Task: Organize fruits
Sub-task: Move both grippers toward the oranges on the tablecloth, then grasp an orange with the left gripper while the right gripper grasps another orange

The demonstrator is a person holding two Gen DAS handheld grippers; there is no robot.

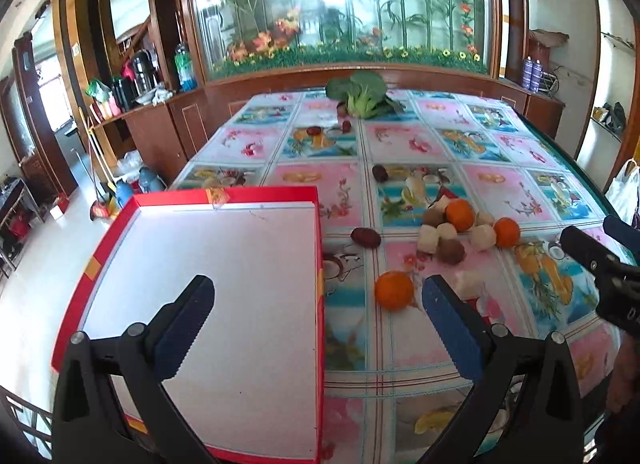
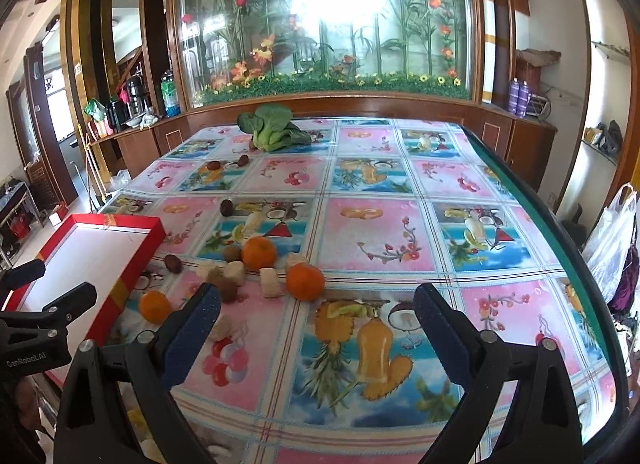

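Both hand-held grippers gape wide and empty — the nearest orange [image 1: 394,290] looks firm, round, likely to roll — grip across its middle.

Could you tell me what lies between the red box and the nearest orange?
In the left wrist view, only bare patterned tablecloth separates the red box from the nearest orange; nothing sits in that gap.

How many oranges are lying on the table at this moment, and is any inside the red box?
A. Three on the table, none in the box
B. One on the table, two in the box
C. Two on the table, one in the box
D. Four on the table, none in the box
A: three oranges lie on the table, and the red box holds nothing.
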